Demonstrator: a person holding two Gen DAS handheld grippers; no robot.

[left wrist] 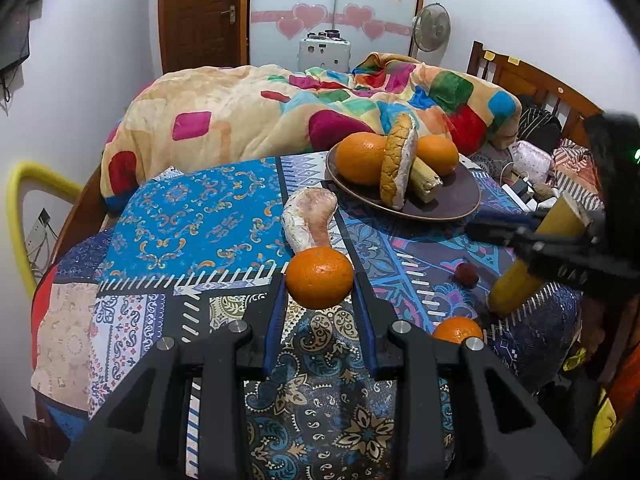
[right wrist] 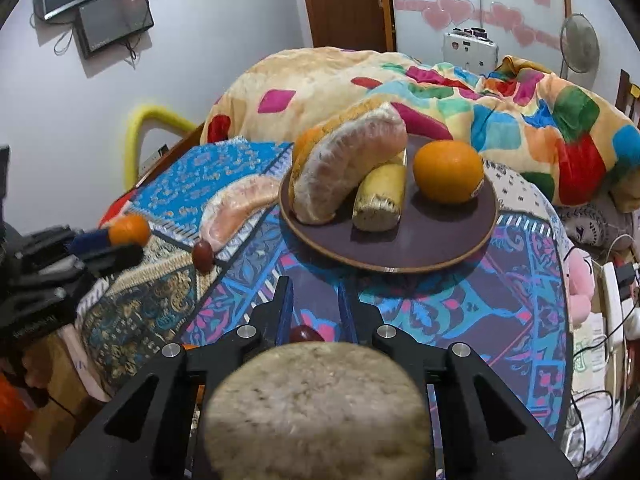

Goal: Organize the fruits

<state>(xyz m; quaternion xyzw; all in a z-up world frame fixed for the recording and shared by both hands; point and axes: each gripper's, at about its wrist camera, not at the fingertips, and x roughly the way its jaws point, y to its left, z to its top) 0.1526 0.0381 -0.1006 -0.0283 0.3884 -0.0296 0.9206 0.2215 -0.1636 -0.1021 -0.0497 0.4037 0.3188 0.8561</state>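
An orange is clamped by left gripper; a banana piece seemingly pinched by right gripper, w/ both to be carried to plate.

Right gripper fingers clamp banana; plate beyond.

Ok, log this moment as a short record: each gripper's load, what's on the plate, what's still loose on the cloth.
left gripper: shut on an orange
right gripper: shut on a yellow banana piece, its cut end filling the right wrist view
plate: two oranges, one pomelo wedge, one banana piece
loose on cloth: second pomelo wedge, another orange, small red fruit
surface: patterned cloth
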